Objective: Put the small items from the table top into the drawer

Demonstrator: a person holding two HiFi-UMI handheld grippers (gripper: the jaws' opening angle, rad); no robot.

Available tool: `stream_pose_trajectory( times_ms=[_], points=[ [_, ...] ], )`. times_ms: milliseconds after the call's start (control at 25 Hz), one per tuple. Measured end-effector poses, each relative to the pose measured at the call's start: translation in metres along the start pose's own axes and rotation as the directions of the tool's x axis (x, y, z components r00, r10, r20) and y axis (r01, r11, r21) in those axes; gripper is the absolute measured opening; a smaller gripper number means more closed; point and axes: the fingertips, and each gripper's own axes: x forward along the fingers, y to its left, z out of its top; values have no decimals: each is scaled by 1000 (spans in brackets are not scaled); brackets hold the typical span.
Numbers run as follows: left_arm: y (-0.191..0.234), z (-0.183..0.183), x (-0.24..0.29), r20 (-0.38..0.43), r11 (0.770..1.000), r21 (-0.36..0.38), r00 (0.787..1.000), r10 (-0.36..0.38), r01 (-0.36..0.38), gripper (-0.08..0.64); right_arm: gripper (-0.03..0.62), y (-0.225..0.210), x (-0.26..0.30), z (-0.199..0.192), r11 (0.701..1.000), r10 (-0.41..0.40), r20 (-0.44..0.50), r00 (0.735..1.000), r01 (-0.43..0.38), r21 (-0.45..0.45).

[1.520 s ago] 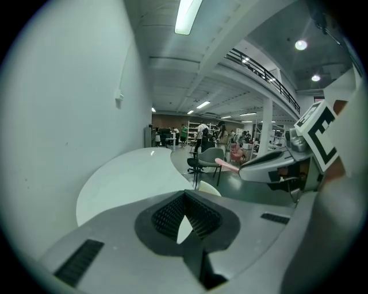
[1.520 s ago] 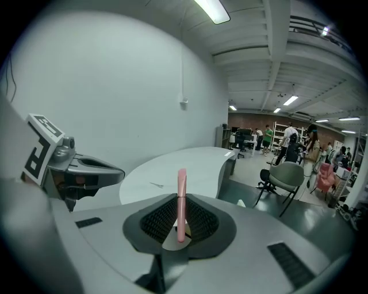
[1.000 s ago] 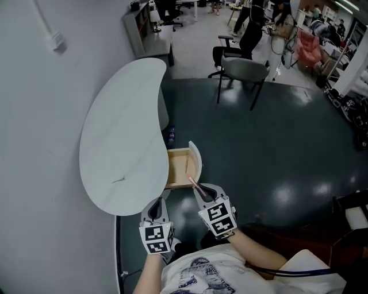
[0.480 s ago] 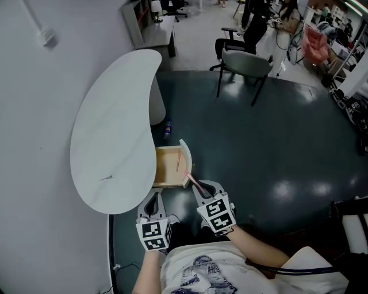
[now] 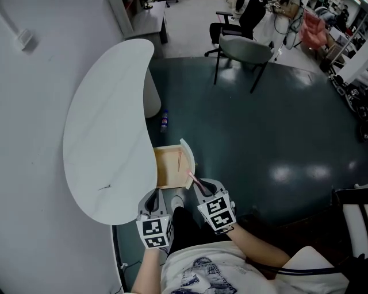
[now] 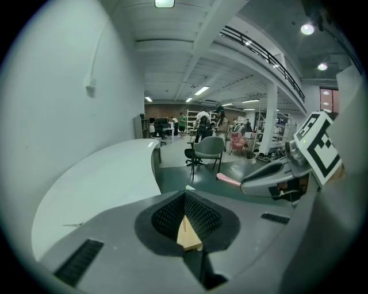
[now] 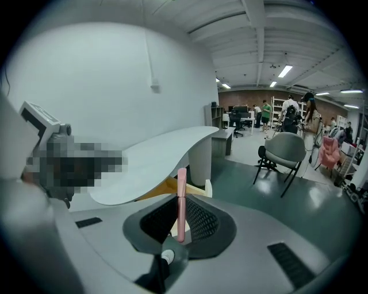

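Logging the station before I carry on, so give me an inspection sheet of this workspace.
Surface: white table, one thin dark item on it.
Job's things: wooden drawer open, a stick inside; pink pen held near it.
Clutter: bottle on the floor.
Grippers: left gripper shut, empty; right gripper shut on the pink pen.
Cables: thin cable on the wall.
Surroundings: grey chair, people far off.

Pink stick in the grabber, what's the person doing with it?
A person holds a gripper in each hand. The right gripper grips the pink stick beside the open wooden drawer under the white table. A thin stick already lies in the drawer. The left gripper is shut and empty. One small thin thing lies on the table.
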Motion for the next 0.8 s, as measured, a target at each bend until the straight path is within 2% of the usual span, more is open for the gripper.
stream_pose_trajectory(
  times_ms=[280,520,800],
  points=[
    [33,1,61,-54,996,29,995,-88,90,34,60,-8,61,-1,995,-53,-60,997,58,84],
    [51,-7,107,-108,983,42,979,-172,177,34,60,-14,104,-13,984,-103,-132,986,120,130],
    [77,-16,146,-141,974,58,968,-209,218,34,60,-9,161,-25,964,-118,-176,977,155,215]
  ],
)
